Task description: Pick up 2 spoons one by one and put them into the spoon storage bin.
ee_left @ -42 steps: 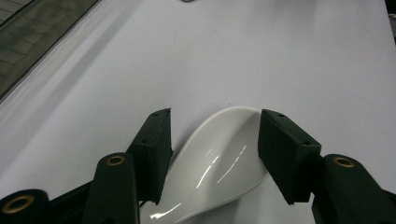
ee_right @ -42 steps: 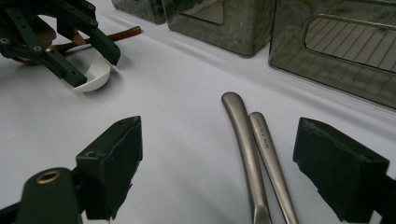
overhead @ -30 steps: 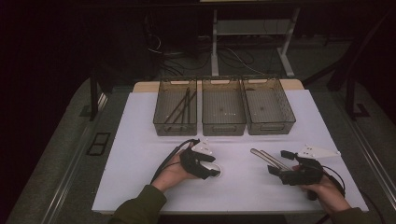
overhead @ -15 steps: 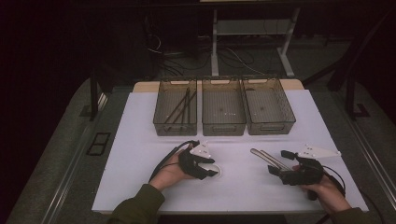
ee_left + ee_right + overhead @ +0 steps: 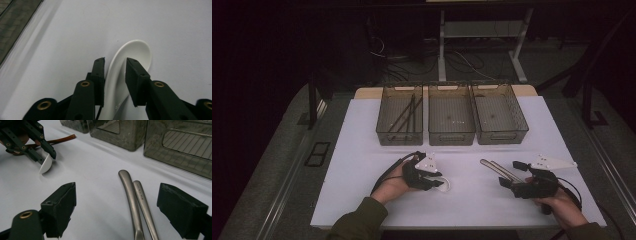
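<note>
A white ceramic spoon (image 5: 130,50) lies on the white table cover (image 5: 362,150), seen small in the high view as the spoon (image 5: 446,184). My left gripper (image 5: 115,61) straddles its handle. Its jaws have just been closing, and both pads now touch the handle's sides. In the right gripper view the left gripper (image 5: 47,157) sits over the spoon's bowl (image 5: 46,163). My right gripper (image 5: 118,191) stands wide open around two metal utensil handles (image 5: 133,195) lying side by side. From above, the right gripper (image 5: 508,181) sits at the near end of those utensils (image 5: 494,168).
Three dark see-through bins stand in a row at the back: the left bin (image 5: 384,127) holds thin dark sticks, beside it the middle bin (image 5: 452,135) and the right bin (image 5: 502,135). Table edges drop off at both sides and the front.
The left gripper's jaws have narrowed onto the spoon's handle. Both hands stay where they were, and the right gripper stays open.
</note>
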Tool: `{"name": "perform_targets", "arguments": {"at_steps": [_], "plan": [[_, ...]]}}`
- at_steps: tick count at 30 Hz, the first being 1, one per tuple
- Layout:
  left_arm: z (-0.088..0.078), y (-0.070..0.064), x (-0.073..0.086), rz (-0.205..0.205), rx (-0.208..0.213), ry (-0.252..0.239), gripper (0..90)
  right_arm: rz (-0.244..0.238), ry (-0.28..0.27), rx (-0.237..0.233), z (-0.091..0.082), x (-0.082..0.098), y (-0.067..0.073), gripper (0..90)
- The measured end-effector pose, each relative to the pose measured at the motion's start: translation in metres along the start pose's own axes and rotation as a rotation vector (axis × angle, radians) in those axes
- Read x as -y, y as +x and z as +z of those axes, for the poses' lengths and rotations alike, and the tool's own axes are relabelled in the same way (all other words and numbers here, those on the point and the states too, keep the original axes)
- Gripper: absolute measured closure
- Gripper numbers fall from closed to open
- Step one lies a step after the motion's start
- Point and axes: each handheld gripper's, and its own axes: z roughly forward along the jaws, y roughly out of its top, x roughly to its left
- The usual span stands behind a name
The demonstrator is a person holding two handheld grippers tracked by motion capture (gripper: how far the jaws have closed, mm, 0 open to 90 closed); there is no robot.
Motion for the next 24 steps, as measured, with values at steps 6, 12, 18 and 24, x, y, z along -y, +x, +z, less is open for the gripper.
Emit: {"name": "perform_targets", "arguments": {"at_steps": [6,12,18,24], "plan": [[-0.0009,-0.0011,-0.0005,0.001,0.000,-0.019,75.1,0.000,0.001,0.001,0.0001,0.0000,0.0001,15.5],[-0.0022,-0.0021,-0.0014,0.003,0.008,-0.031,79.3,-0.001,-0.001,0.001,0.0000,-0.0001,0.0000,15.5],[-0.0036,-0.0024,-0.0021,0.007,0.020,-0.043,82.3,-0.001,-0.001,0.002,-0.0002,-0.0001,-0.0002,15.4],[-0.0046,-0.0037,-0.0034,0.018,0.028,-0.047,84.1,-0.001,-0.002,0.002,-0.0002,-0.0002,-0.0002,15.5]]}}
